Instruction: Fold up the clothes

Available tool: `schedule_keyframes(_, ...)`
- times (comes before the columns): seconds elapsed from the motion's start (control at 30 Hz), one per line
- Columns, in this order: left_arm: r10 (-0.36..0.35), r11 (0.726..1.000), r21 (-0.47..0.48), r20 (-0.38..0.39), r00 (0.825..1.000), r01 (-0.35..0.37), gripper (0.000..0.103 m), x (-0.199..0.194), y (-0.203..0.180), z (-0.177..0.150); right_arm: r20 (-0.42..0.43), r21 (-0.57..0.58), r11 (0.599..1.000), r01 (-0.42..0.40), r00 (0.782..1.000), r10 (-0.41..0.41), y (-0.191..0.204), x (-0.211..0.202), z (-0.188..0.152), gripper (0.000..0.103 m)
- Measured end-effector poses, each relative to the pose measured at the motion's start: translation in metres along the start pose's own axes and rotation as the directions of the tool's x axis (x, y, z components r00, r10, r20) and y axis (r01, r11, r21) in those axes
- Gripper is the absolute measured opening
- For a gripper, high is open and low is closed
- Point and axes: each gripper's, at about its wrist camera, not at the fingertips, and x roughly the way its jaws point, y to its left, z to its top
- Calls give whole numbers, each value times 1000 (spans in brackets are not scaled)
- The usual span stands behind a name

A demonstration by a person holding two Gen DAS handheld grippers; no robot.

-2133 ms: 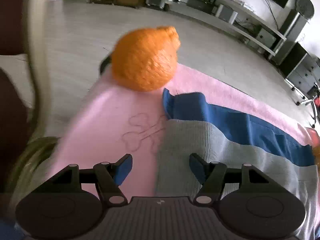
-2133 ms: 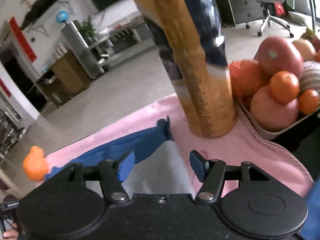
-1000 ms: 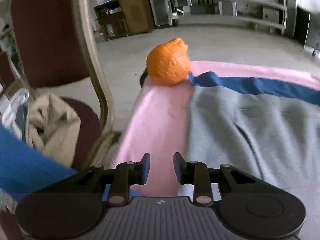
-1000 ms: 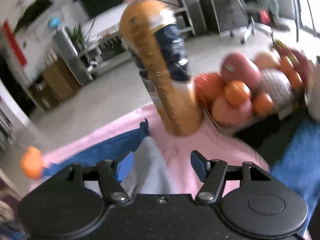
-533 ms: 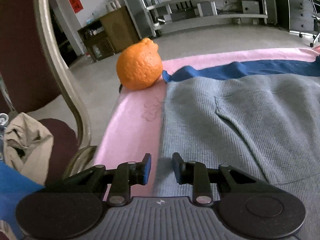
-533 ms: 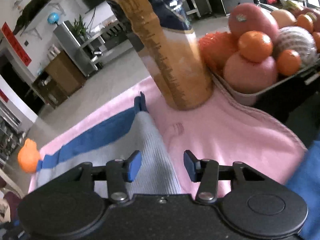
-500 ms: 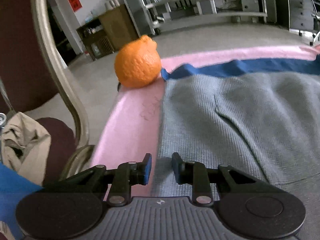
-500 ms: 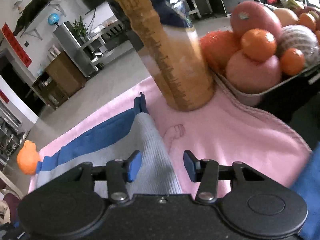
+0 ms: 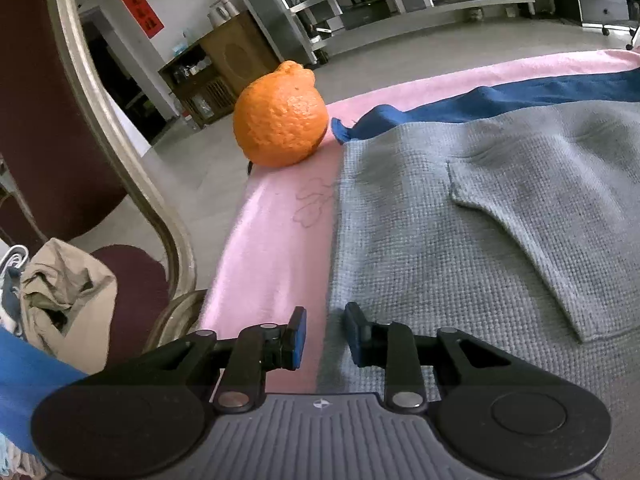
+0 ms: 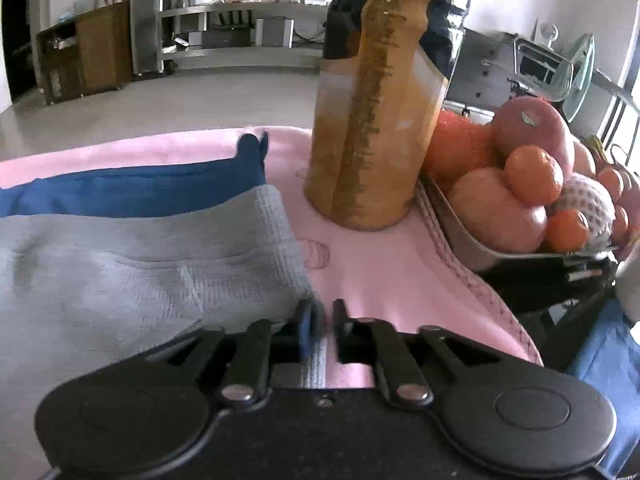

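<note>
- My left gripper [image 9: 323,336] sits low over the near left edge of the grey garment [image 9: 460,232]. Its blue-padded fingers [image 9: 297,338] are drawn near to each other with a narrow gap; the garment's edge runs into that gap, but I cannot tell whether they grip it.
- My right gripper [image 10: 321,330] is at the garment's [image 10: 132,268] near right corner, its fingers [image 10: 305,330] pressed together on a fold of the grey cloth.
- The garment lies flat on a pink cloth [image 9: 276,248], knit side up, with a pocket flap [image 9: 532,216] showing in the left view.
- A blue strip [image 9: 500,98] of fabric runs along the garment's far edge; its end pokes out at the far left corner, near an orange [image 9: 280,114].
- The orange rests on the pink cloth's far left corner, just beside the blue end.
- In the right view a tall bottle [image 10: 376,120] of amber liquid stands on the pink cloth [image 10: 380,276] beyond the garment's right edge, apart from it.
- A tray [image 10: 460,232] heaped with fruit sits just right of the bottle.
- To my left, a chair [image 9: 120,152] holds a crumpled beige cloth [image 9: 60,288].
</note>
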Motion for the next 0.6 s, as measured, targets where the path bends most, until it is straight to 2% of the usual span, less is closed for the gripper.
schedule_keyframes(0.1, -54, 995, -90, -14, 998, 52, 28, -15, 25, 2, 12, 124, 989, -77, 997, 76, -25, -31, 2, 30)
schedule_keyframes(0.13, -73, 990, -119, -8, 997, 72, 28, -22, 31, 2, 18, 181, 975, -128, 992, 127, -36, -43, 1, 39)
schedule_keyframes(0.2, -115, 979, -169, -3, 993, 113, 28, -33, 39, 1, 37, 293, 928, -228, 973, 228, -58, -62, -2, 44)
schedule_keyframes(0.27, -160, 965, -212, -10, 987, 154, 28, -38, 41, -1, 37, 407, 862, -302, 949, 314, -74, -67, -7, 50)
schedule_keyframes(0.33, -184, 960, -223, -41, 982, 170, 29, -34, 37, -2, 9, 482, 815, -320, 932, 361, -85, -57, -13, 52)
schedule_keyframes(0.37, -170, 965, -208, -45, 984, 157, 29, -32, 32, -3, -16, 508, 801, -315, 927, 375, -88, -50, -18, 52)
schedule_keyframes(0.43, -119, 984, -141, -44, 992, 112, 29, -27, 21, -5, -63, 525, 795, -304, 918, 393, -89, -37, -28, 47)
schedule_keyframes(0.53, -89, 993, -89, -76, 993, 82, 31, -18, 13, -8, -105, 447, 843, -298, 919, 381, -74, -25, -32, 45)
schedule_keyframes(0.6, -74, 995, -69, -80, 994, 69, 31, -16, 12, -8, -123, 356, 895, -267, 937, 328, -58, -26, -32, 43)
